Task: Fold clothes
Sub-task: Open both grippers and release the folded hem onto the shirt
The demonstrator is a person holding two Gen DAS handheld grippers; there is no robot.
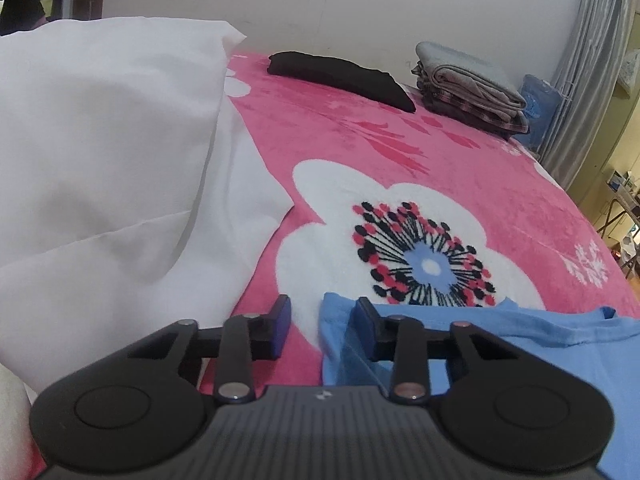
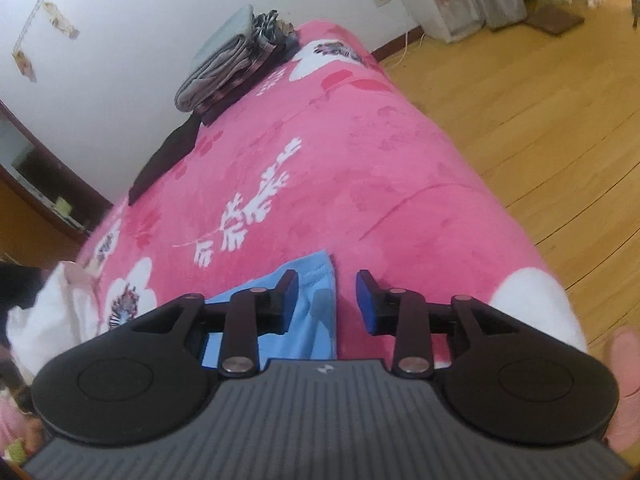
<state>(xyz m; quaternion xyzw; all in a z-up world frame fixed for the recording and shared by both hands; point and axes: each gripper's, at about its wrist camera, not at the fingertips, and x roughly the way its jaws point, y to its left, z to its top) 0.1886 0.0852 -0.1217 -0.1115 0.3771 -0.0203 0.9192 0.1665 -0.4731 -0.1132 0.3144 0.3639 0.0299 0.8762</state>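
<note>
A light blue T-shirt (image 1: 500,344) lies flat on the pink flowered blanket (image 1: 440,152), at the near edge of the bed. My left gripper (image 1: 322,320) is open just above the shirt's left corner, its right finger over the blue cloth and its left finger over the blanket. In the right wrist view the same blue T-shirt (image 2: 308,312) shows a corner between the fingers. My right gripper (image 2: 327,300) is open over that corner, nothing clamped.
A white garment or pillowcase (image 1: 100,160) is heaped at the left. A folded black garment (image 1: 340,76) and a stack of folded grey and plaid clothes (image 1: 468,84) sit at the far edge by the wall. Wooden floor (image 2: 540,100) lies beyond the bed's right side.
</note>
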